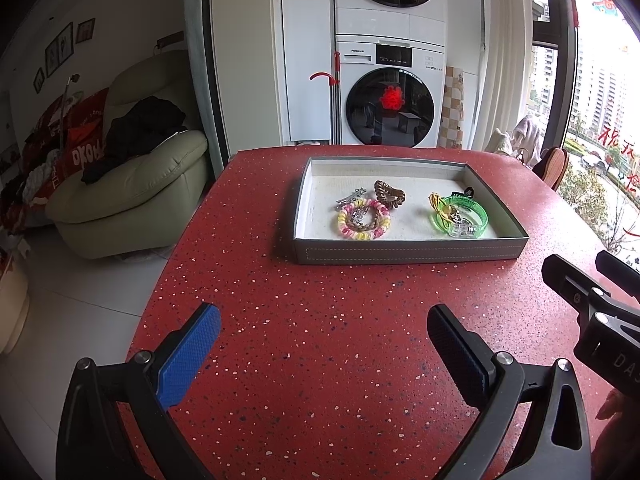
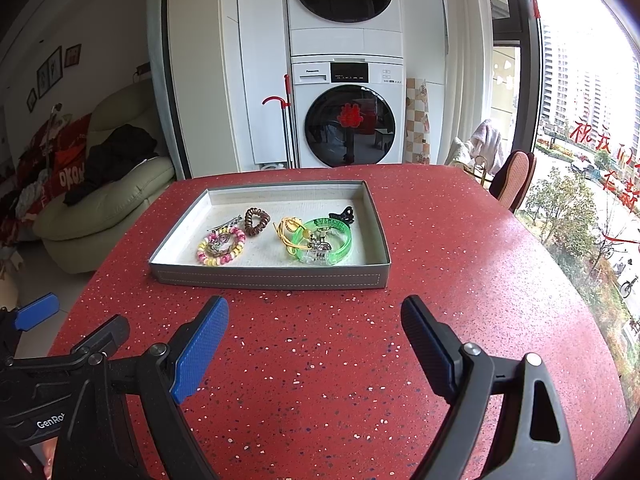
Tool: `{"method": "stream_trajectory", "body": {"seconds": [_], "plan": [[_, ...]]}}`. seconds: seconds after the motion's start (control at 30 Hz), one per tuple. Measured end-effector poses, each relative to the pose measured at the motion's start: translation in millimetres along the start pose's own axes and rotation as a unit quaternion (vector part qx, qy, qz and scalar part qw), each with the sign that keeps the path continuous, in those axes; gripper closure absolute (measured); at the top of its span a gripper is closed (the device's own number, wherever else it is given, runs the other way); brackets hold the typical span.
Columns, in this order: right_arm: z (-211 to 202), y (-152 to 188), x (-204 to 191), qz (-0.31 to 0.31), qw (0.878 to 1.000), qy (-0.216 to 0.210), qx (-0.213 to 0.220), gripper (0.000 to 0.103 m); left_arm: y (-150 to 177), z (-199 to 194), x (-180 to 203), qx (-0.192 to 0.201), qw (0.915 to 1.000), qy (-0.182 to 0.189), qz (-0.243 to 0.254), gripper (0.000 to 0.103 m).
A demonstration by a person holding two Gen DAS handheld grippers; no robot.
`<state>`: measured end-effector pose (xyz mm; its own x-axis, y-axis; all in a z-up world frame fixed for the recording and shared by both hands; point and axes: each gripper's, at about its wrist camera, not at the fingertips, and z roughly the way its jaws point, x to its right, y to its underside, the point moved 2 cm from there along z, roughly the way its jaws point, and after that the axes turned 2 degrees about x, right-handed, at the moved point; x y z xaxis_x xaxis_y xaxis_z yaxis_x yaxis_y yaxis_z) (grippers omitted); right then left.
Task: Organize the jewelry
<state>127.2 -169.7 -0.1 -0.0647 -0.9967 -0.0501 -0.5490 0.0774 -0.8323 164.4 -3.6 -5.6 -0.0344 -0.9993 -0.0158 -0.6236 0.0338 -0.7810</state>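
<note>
Grey tray (image 2: 272, 278) of jewelry (image 2: 320, 240) lies beyond both grippers' wide, empty fingers (image 2: 200, 352).

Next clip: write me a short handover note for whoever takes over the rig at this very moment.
Left tongs: open, empty, above the red table.
Right tongs: open, empty, short of the tray.
All in the tray: pink-yellow coil tie, silver clip, brown coil tie, yellow cord, green bangle, clear clip, black clip.
Done: everything visible sits in the tray.
Left: sorting, if wanted; pieces overlap in two clusters.
</note>
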Motion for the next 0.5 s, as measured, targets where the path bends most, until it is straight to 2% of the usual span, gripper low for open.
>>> {"method": "stream_trajectory", "body": {"seconds": [0.5], "plan": [[0.7,2.5,-1.5,0.001,1.0,-0.002,-0.004,0.013,0.7,-1.3,2.8,0.002,0.9999,0.009,0.008,0.0]]}}
